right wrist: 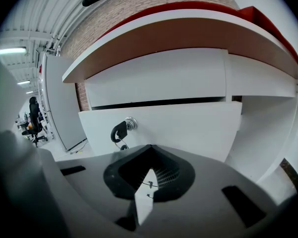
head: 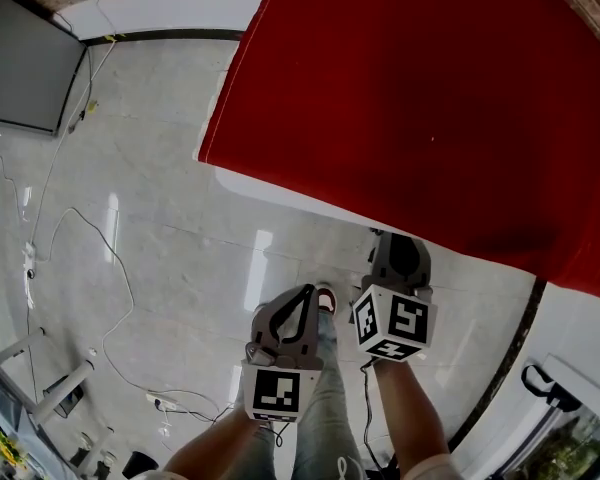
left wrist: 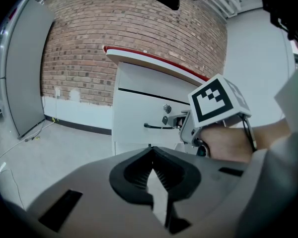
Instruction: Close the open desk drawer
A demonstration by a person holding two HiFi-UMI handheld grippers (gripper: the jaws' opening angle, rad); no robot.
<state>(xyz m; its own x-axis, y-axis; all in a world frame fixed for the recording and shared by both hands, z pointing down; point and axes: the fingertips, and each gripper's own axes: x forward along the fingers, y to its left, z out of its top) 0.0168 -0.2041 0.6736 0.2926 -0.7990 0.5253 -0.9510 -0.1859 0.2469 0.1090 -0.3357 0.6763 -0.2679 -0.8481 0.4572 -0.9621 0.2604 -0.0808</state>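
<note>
Drawer (right wrist: 179, 128) stands proud under the table (head: 410, 98), just ahead of my right gripper (right wrist: 150, 171); left gripper (left wrist: 153, 165) idle. Both jaws closed on nothing (no grip needed). I recommend a square push beside the lock (right wrist: 129, 124).

**Both grippers closed, held low by the desk**

The left gripper (head: 308, 293) has its jaws together on nothing and hangs short of the desk (head: 430, 118), marker cube toward the person. The right gripper (head: 388, 248), jaws likewise together and empty, sits nearer, its tips just at the desk's edge. The left forearm (head: 220, 438) and right forearm (head: 410, 418) stretch toward the desk, side by side
</note>
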